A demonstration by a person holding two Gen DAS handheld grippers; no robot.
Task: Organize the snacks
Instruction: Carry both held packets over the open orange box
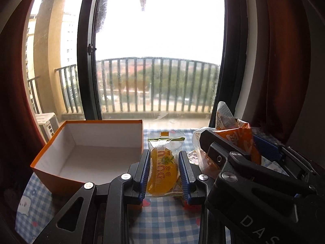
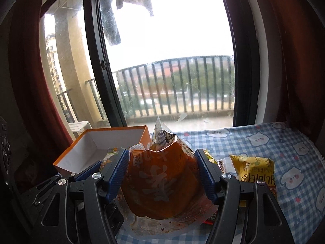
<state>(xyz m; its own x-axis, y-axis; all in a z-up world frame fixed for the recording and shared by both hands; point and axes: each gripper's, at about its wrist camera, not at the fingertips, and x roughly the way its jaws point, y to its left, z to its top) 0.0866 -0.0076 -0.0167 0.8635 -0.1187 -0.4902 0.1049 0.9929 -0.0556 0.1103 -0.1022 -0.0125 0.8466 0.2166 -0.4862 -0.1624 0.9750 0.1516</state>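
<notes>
My left gripper (image 1: pixel 164 168) is shut on a clear packet holding a yellow jelly snack (image 1: pixel 163 168), lifted above the checked cloth. My right gripper (image 2: pixel 162 172) is shut on a puffy orange snack bag (image 2: pixel 162 185), its blue pads pressing both sides; that bag also shows at the right of the left wrist view (image 1: pixel 239 140). An orange box with a white inside (image 1: pixel 89 152) stands open at the left, by the window; it appears in the right wrist view as well (image 2: pixel 97 148), left of the orange bag.
A yellow snack pack (image 2: pixel 254 168) and other wrappers lie on the blue checked tablecloth (image 2: pixel 274 142) right of my right gripper. A window with a dark frame (image 1: pixel 87 50) and red curtains (image 2: pixel 294 61) stand close behind the table.
</notes>
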